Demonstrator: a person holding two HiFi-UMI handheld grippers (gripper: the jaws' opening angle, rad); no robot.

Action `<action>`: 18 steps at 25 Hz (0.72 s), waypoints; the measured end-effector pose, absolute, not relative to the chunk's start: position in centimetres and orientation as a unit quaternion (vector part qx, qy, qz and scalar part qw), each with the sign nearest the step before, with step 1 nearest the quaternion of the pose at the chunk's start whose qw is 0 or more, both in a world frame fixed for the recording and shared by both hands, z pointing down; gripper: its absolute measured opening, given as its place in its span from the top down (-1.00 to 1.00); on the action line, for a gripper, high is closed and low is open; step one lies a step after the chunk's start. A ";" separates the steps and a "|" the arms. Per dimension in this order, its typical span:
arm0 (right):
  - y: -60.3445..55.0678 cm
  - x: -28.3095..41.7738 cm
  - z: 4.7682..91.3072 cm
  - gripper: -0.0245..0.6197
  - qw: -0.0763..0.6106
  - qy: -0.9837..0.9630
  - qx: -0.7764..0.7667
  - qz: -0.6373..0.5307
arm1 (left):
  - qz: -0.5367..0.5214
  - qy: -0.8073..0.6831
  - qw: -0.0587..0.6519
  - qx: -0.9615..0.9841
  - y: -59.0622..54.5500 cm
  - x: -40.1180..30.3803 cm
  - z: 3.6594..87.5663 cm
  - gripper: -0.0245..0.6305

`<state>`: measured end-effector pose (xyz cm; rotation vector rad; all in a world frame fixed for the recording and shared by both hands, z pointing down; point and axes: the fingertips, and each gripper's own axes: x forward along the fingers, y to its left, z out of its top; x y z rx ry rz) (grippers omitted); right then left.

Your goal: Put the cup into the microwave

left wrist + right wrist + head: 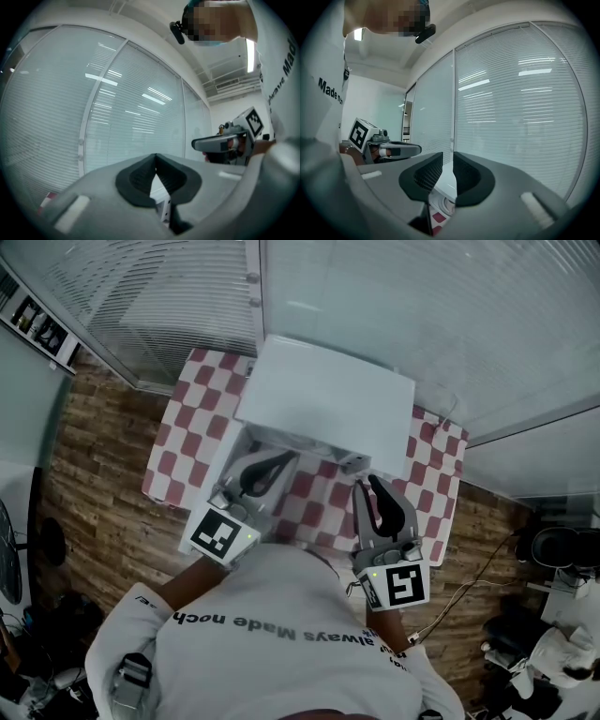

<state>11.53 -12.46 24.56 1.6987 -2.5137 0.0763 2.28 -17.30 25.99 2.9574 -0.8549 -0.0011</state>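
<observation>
- Left gripper [155, 160]: clenched, with the pad tips touching at the top. Nothing is in there, we only see window through the little gap below the tips.
- Right gripper [448, 164]: released, but only by a hair. There's a thin slit between the pads and nothing is held in it.
- Low down through that slit we can make out a small white round thing, which looks like the cup [446, 205], sitting on the checked cloth.
- From the head view, both grippers hang over the near edge of the table [187, 423], left one aimed at about 1 o'clock and right one at about 11 o'clock.
- The cup is on the table just in front of the microwave [323, 395], at roughly 11 o'clock from the right gripper's tips and not touching them.
- The microwave is a white box at 12 o'clock from both grippers, at the far side of the red-and-white cloth.
- Around all that: wooden floor [94, 484] at 9 o'clock and window blinds [422, 315] at 12 o'clock.
</observation>
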 end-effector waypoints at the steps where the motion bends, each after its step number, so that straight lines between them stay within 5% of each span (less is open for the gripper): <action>1: -12.4 11.6 24.6 0.71 0.055 -0.826 0.560 0.024 | 0.000 -0.277 0.032 0.960 -17.3 2.4 26.0 0.91; 18: -13.6 12.0 24.9 0.71 0.058 -0.830 0.554 0.024 | 0.006 -0.265 0.038 0.964 -18.1 3.6 26.8 0.91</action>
